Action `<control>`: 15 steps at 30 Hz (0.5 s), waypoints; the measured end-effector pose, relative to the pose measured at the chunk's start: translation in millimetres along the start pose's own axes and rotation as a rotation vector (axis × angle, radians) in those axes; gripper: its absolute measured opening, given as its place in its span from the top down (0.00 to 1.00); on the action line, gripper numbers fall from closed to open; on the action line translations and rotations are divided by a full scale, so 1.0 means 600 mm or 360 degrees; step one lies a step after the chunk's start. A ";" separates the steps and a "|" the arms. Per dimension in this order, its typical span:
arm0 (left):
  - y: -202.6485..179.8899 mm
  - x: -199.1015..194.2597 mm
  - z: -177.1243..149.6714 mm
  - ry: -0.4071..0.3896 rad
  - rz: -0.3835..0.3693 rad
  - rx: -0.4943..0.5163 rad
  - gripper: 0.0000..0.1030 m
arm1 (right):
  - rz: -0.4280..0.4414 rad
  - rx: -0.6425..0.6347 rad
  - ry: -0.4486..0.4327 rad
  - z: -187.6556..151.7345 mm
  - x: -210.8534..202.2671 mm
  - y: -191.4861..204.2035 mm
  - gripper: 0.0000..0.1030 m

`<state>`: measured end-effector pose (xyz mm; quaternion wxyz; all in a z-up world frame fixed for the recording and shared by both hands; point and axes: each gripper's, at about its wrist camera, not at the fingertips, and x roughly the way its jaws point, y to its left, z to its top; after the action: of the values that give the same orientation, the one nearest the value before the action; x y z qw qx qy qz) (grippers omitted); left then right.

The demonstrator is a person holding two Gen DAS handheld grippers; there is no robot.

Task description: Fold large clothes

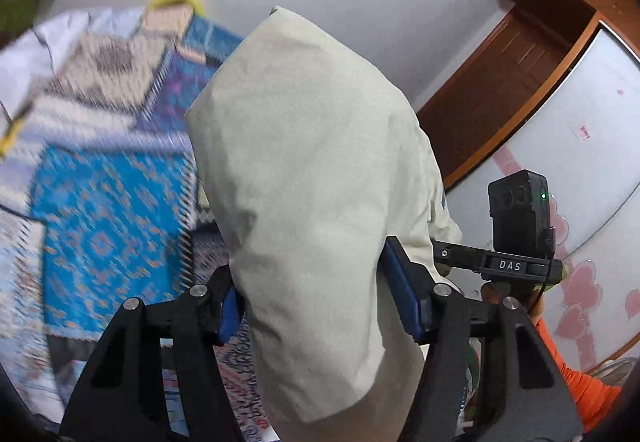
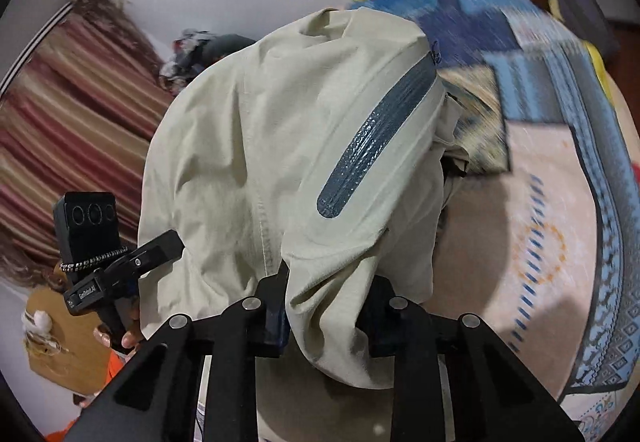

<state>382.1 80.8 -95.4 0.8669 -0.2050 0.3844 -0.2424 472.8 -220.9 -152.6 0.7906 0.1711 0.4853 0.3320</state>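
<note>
Cream-coloured cotton jacket (image 2: 280,146) hangs above the blue patterned woven mat (image 1: 104,226), long axis running away from both cameras — left gripper (image 1: 316,306) and right gripper (image 2: 326,316) each pinch a bunched fold; grey-blue zip strip (image 2: 380,138) slants upward.

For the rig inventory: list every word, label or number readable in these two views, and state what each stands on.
"DAS": white letters on the black bar of the right tool, below its camera box, in the left wrist view.
White label on the left tool's clamp, in the right wrist view: too small and tilted to read surely.
Pink sticker on the white cabinet panel: too blurred to read.
Print on the fabric near the left wrist view's lower edge: blurred, unreadable.
</note>
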 end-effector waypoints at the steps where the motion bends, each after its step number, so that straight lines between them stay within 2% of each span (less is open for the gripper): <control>1: 0.003 -0.024 0.003 -0.0030 0.0011 0.0015 0.40 | 0.0007 -0.0027 -0.0014 0.004 -0.001 0.018 0.77; 5: 0.025 -0.092 0.011 -0.0114 0.0062 0.0013 0.40 | 0.0029 -0.0157 -0.0053 0.020 0.008 0.097 0.77; 9: 0.082 -0.141 -0.001 -0.0130 0.0126 -0.0057 0.39 | 0.0071 -0.0220 -0.0020 0.023 0.055 0.157 0.77; 11: 0.111 -0.160 -0.020 -0.0109 0.0162 -0.0115 0.39 | 0.0081 -0.0234 0.0036 0.016 0.095 0.178 0.77; 15: 0.197 -0.150 -0.060 -0.0015 0.0214 -0.0250 0.39 | 0.0067 -0.0221 0.0197 -0.012 0.195 0.194 0.77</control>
<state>332.8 221.0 -131.0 0.8642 -0.2473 0.4110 -0.1517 460.9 -56.8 -163.5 0.7618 0.1052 0.5054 0.3915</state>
